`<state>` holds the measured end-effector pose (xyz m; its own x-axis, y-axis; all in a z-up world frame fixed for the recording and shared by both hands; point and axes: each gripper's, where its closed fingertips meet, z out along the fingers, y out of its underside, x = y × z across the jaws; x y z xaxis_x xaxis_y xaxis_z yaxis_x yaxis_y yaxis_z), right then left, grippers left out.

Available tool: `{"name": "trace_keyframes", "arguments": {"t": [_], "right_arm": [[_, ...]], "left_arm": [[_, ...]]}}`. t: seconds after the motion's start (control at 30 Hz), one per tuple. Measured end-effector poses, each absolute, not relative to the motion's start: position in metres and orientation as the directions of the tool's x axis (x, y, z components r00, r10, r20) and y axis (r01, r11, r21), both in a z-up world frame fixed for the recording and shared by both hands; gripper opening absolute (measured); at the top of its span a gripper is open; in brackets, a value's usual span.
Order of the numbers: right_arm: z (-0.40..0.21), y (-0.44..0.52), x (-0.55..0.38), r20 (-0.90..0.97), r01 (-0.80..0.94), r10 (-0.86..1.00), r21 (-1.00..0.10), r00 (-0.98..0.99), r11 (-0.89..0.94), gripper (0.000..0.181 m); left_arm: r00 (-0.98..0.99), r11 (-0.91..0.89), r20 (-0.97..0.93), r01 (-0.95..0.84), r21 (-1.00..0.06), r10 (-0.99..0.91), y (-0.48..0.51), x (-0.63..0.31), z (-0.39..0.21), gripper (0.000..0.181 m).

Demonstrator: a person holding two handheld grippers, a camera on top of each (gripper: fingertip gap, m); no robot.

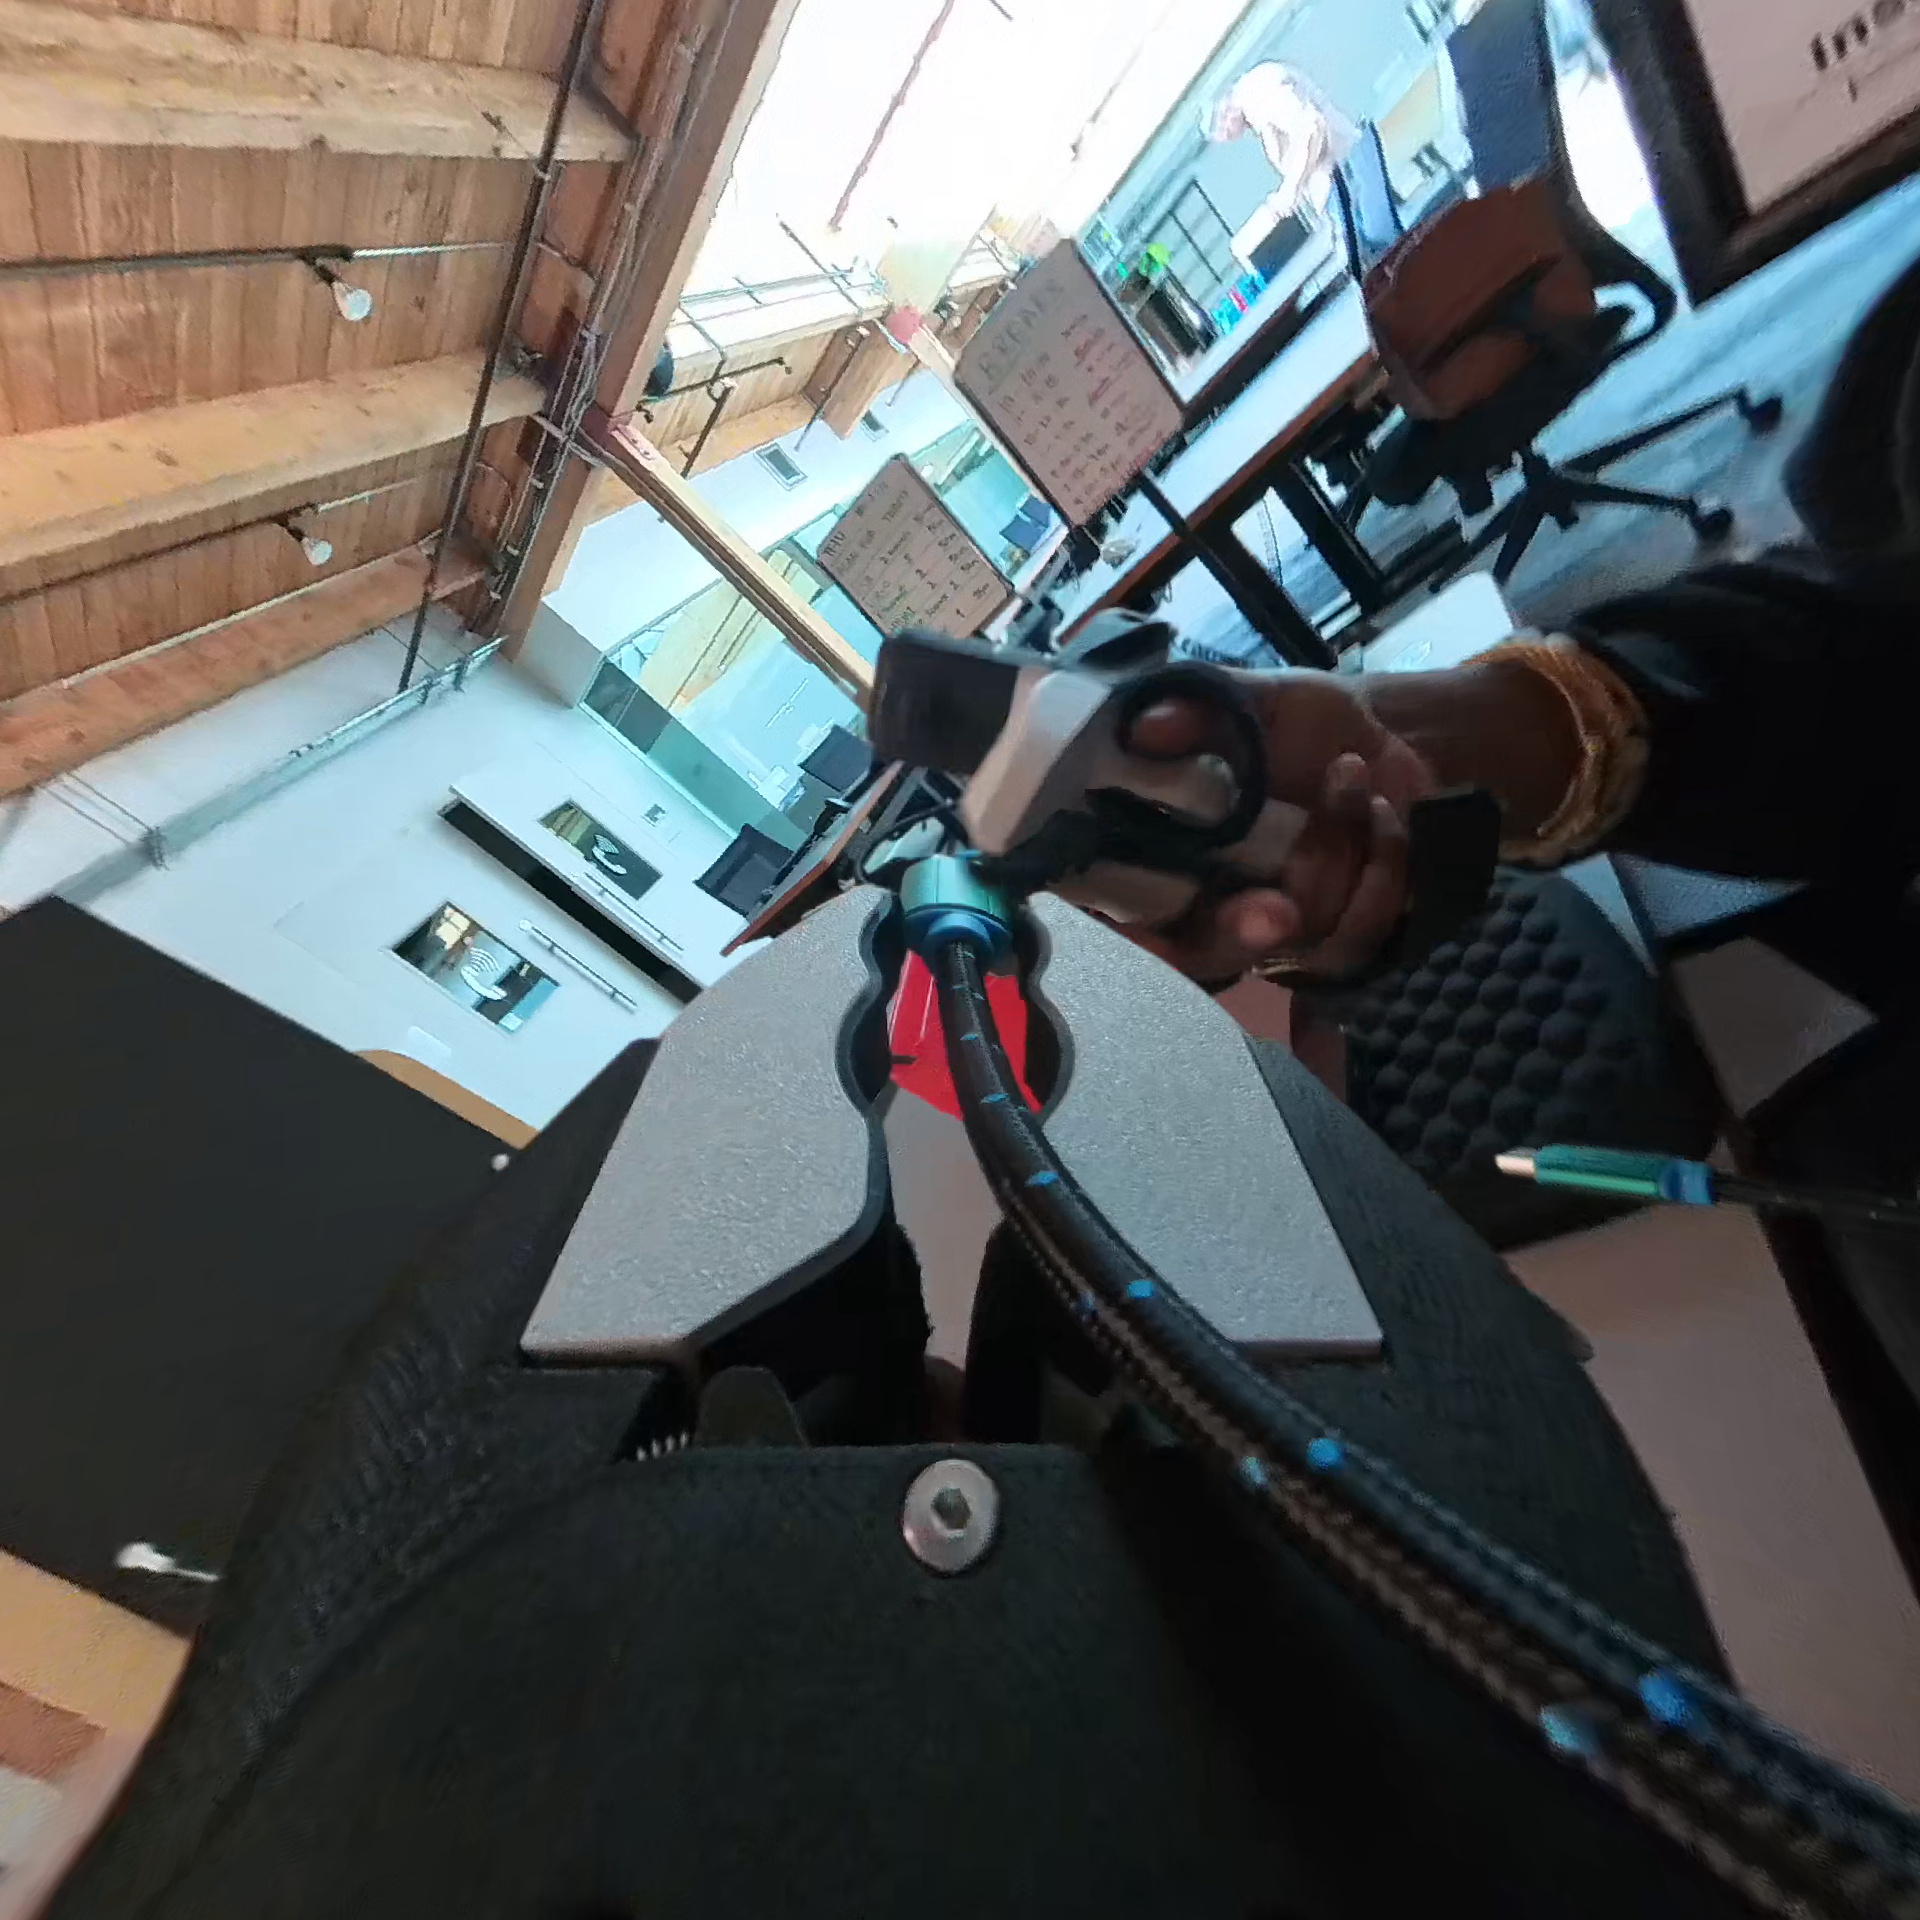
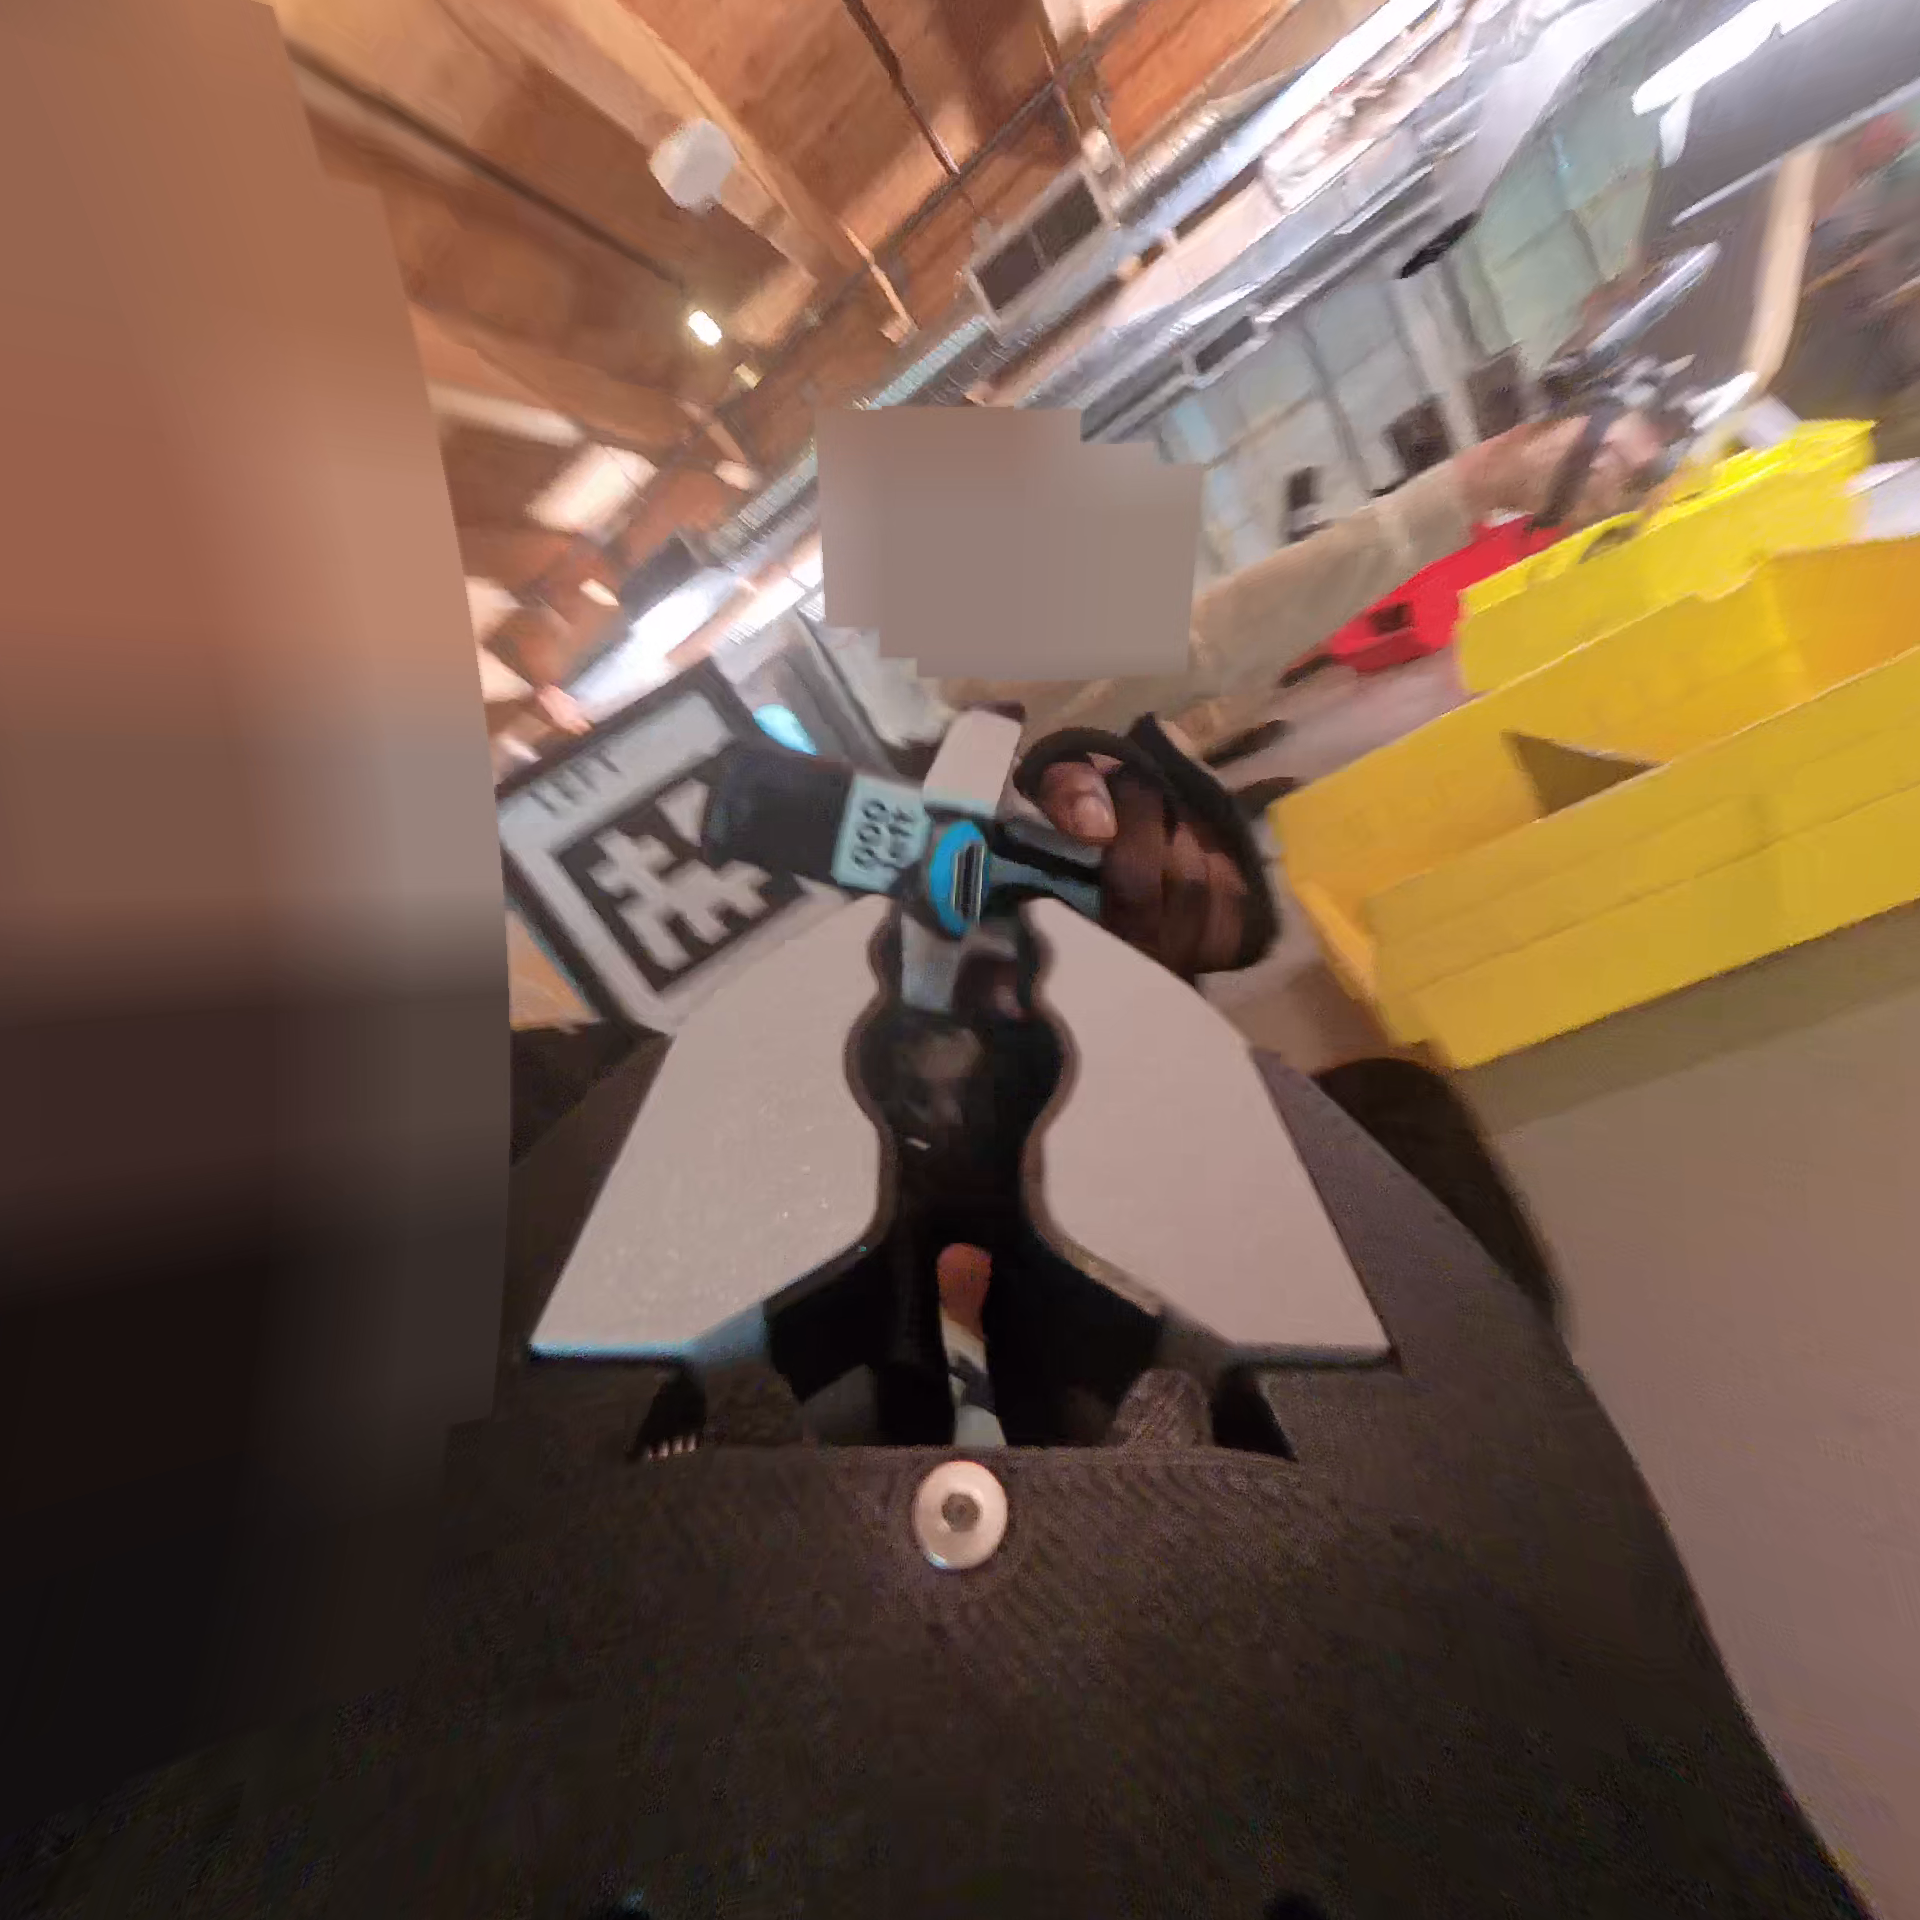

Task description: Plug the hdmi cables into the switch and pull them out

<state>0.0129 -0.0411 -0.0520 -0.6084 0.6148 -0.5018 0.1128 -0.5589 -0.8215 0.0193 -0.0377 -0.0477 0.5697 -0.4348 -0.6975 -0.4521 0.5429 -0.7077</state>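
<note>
From my left gripper (image 1: 951, 914) the ceiling beams (image 1: 239, 436) fill the left, whiteboards (image 1: 1060, 384) and desks stand mid-frame, and a black mesh chair (image 1: 1507, 1049) sits at right; my right hand (image 1: 1320, 821) with the right gripper (image 1: 997, 748) crowds the space just past my fingertips, so the switch cannot be made out there. My left gripper's fingers pinch the teal collar of the braided HDMI cable (image 1: 1122, 1236); its long axis runs away from the camera, plug end forward and slightly up, the cord trailing back to the lower right and cut off by the frame edge; a red thing (image 1: 914, 1029) shows behind it. A second teal plug (image 1: 1605, 1174) lies loose at right, tip pointing left.

From my right gripper (image 2: 956, 925), heavily blurred, a marker board (image 2: 644, 883) is at left and yellow bins (image 2: 1621, 790) at right; the plug's open mouth (image 2: 961, 868) faces this camera at its fingertips; I cannot tell whether these fingers grip anything.
</note>
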Motion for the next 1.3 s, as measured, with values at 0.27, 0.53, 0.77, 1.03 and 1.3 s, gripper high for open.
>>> {"name": "trace_keyframes", "arguments": {"t": [0.27, 0.53, 0.77, 1.03, 1.3], "right_arm": [[-0.118, 0.057, 0.057, 0.147, 0.437, 0.989, -0.890, 0.006, 0.130, 0.051], [-0.228, 0.073, 0.084, 0.077, 0.829, 0.993, -0.547, -0.088, 0.116, 0.110], [-0.258, 0.075, 0.084, -0.066, 0.877, 0.986, -0.470, -0.154, 0.105, 0.101], [-0.263, 0.057, 0.079, -0.209, 0.840, 0.905, -0.492, -0.370, 0.229, 0.076], [-0.152, 0.053, 0.043, 0.211, 0.401, 0.911, -0.846, -0.353, 0.351, 0.075]], "left_arm": [[0.715, 0.400, -0.295, -0.023, -0.916, -0.633, -0.018, -0.017, -0.018, 0.020], [0.539, 0.262, -0.140, 0.157, -0.952, -0.831, -0.022, -0.014, -0.018, 0.020], [0.470, 0.209, -0.105, 0.173, -0.963, -0.876, -0.041, -0.009, -0.020, 0.020], [0.441, 0.157, -0.047, 0.217, -0.964, -0.896, -0.055, -0.010, -0.020, 0.020], [0.483, 0.069, -0.030, 0.064, -0.996, -0.875, -0.036, 0.010, -0.051, 0.021]]}}
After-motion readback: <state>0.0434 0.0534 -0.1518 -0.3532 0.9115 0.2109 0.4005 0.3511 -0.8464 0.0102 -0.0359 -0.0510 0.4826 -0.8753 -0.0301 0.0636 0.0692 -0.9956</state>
